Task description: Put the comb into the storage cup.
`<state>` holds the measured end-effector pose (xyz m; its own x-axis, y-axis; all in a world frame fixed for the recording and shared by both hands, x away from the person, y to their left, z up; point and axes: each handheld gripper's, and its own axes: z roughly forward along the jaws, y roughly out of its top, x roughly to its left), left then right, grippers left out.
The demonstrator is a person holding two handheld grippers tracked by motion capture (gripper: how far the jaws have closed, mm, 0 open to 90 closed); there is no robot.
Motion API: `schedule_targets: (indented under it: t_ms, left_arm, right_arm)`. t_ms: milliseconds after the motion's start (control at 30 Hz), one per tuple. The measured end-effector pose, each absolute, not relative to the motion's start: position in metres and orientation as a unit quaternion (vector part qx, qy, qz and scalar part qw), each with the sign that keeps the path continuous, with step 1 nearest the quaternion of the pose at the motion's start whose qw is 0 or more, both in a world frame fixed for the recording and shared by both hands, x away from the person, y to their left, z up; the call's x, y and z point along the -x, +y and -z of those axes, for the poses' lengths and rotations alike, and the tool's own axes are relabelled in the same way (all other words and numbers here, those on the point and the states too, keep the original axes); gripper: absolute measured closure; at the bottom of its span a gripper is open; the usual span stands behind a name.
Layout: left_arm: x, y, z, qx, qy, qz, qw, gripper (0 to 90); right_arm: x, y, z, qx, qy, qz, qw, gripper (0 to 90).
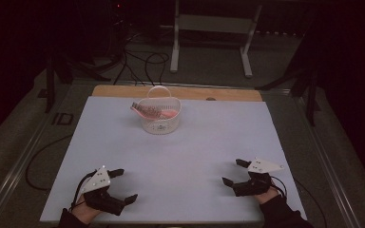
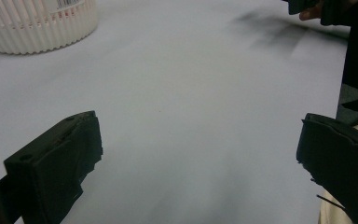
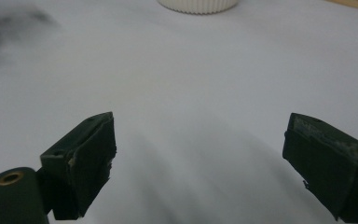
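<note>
White tabletop (image 1: 180,156): basket (image 1: 160,116) far beyond both spread tongs, left (image 1: 123,185), right (image 1: 232,172).

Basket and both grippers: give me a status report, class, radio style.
Left gripper open, right gripper open, both low at near edge. White basket far centre, pink packet inside, untouched. Path clear.

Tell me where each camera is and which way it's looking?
High view: sits above the person's side, looking forward and down at the white table; both hands, the left claw and the right claw show.
Left gripper view: rides on the left claw, looking across the table toward the white basket; its open black jaws show.
Right gripper view: rides on the right claw, facing the basket; its open jaws show.
Shared: all views show the table and basket.
</note>
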<state>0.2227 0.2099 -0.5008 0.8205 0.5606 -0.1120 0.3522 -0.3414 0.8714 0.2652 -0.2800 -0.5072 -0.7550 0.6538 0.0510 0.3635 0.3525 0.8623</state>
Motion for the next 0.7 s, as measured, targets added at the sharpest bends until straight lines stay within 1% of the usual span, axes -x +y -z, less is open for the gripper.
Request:
schedule_targets:
  t_ms: [700]
  left_arm:
    - [-0.221, 0.211, 0.501, -0.810, 0.284, -0.110, 0.501, 0.2]
  right_arm:
    - [-0.273, -0.265, 0.511, -0.313, 0.812, -0.469, 0.151, 9.5]
